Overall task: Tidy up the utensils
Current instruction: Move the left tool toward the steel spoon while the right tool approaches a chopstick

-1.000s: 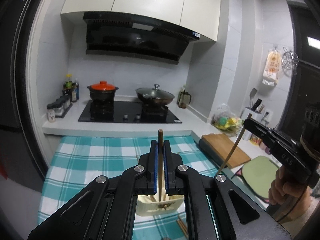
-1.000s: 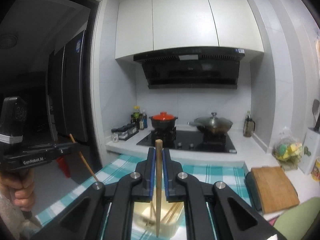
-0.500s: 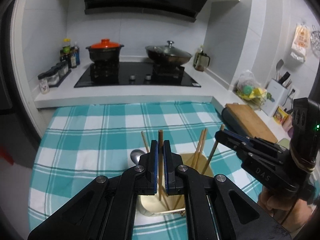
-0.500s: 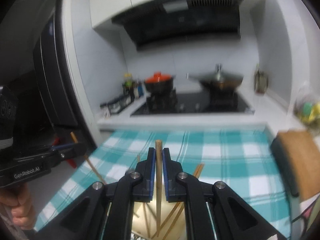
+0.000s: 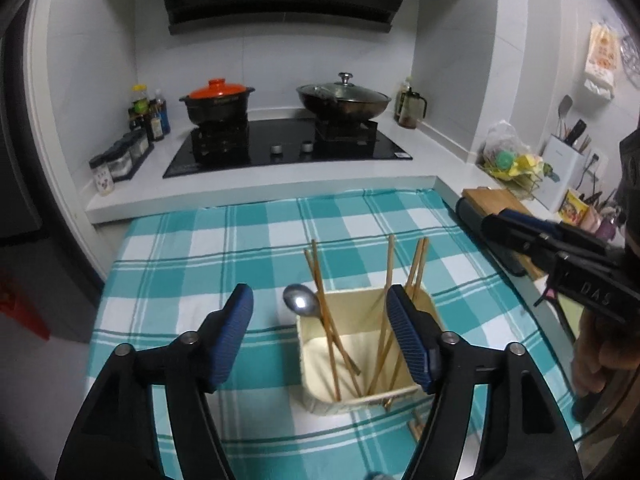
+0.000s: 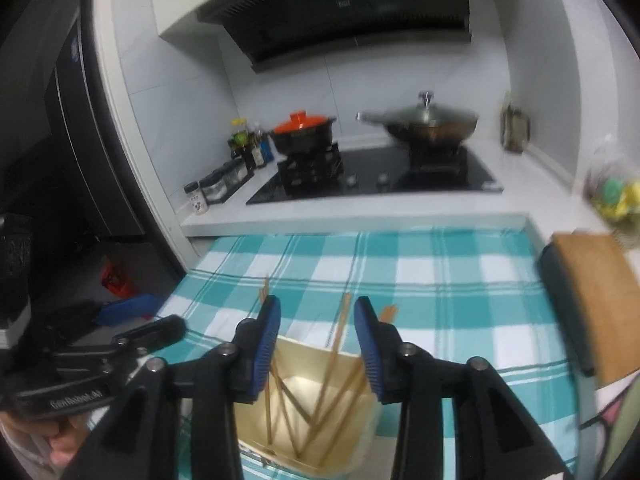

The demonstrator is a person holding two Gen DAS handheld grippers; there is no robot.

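A cream square utensil holder (image 5: pixel 362 390) stands on the teal checked cloth (image 5: pixel 208 276). Several wooden chopsticks (image 5: pixel 386 280) and a metal spoon (image 5: pixel 300 302) lean inside it. My left gripper (image 5: pixel 320 334) is open and empty just above the holder. My right gripper (image 6: pixel 316 340) is open and empty above the same holder (image 6: pixel 360 420), whose chopsticks (image 6: pixel 340 332) show between its pads. The right gripper also shows in the left wrist view (image 5: pixel 560 256), and the left gripper in the right wrist view (image 6: pixel 100 356).
A hob with an orange-lidded pot (image 5: pixel 218 100) and a lidded wok (image 5: pixel 344 98) lies beyond the cloth. Spice jars (image 5: pixel 120 158) stand at left. A wooden cutting board (image 5: pixel 504 208) and a knife block (image 5: pixel 564 164) are at right. Loose chopsticks (image 5: pixel 416 428) lie beside the holder.
Both grippers have tilted down over the holder and opened. The chopstick each one held has dropped into the holder.
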